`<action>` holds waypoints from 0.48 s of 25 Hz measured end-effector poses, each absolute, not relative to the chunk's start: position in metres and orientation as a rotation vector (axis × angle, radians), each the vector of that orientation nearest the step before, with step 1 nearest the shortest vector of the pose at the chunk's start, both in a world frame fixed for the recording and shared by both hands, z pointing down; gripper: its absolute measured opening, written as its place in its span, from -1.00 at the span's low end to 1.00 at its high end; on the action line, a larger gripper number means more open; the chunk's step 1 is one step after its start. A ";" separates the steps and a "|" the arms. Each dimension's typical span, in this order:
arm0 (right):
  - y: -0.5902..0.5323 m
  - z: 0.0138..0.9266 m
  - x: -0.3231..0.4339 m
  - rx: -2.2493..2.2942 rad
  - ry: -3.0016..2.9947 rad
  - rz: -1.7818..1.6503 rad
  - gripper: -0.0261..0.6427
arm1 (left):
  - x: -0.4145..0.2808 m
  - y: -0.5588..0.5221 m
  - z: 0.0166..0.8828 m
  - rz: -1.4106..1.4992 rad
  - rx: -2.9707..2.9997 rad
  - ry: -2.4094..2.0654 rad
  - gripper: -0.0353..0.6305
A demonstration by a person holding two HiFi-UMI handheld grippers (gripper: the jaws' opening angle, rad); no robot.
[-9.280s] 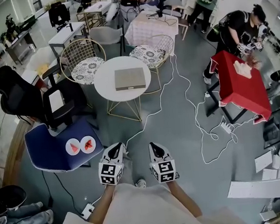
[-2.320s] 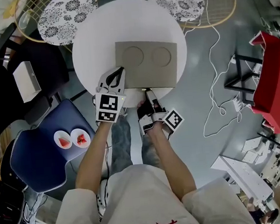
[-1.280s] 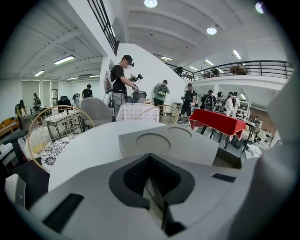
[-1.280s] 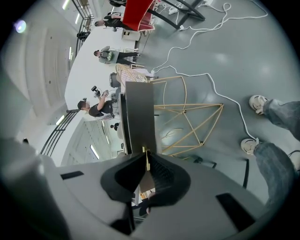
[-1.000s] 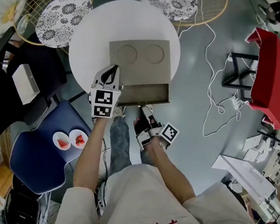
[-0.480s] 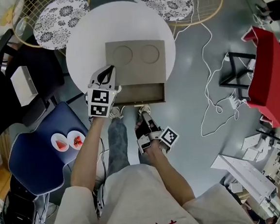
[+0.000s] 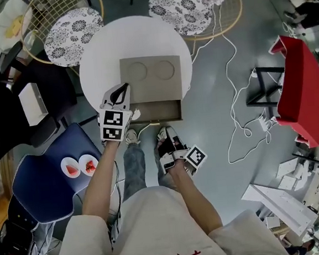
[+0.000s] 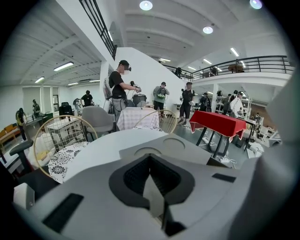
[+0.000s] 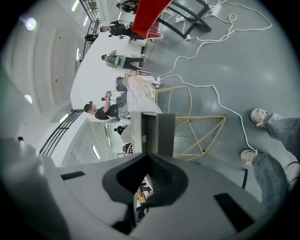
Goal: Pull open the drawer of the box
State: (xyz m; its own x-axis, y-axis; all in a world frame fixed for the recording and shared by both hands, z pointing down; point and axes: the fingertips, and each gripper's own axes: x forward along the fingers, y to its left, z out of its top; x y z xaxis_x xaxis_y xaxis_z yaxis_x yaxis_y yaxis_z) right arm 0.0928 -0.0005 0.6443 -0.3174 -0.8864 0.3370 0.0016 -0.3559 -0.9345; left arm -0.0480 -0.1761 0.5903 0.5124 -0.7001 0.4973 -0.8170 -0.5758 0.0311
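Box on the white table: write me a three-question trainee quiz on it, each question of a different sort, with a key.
1. True or false: the drawer of the box is fully shut.
2. How many round recesses are in the box's top? A) one B) two C) four
3. Fill in: the box stands on a white table whose top is ____ in shape.

Key: 1 false, the drawer stands pulled out toward the person; 2 B; 3 round.
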 end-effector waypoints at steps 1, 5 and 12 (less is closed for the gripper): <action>-0.004 0.635 0.096 -1.256 1.227 -1.731 -0.88 | -0.047 -0.172 0.582 0.639 2.494 -1.287 -0.86; -0.022 0.593 0.110 -1.327 1.442 -1.652 -0.88 | -0.044 -0.153 0.544 0.600 2.484 -1.318 -0.86; -0.080 0.507 0.128 -1.428 1.919 -1.378 -0.88 | -0.027 -0.130 0.472 0.471 2.496 -1.373 -0.86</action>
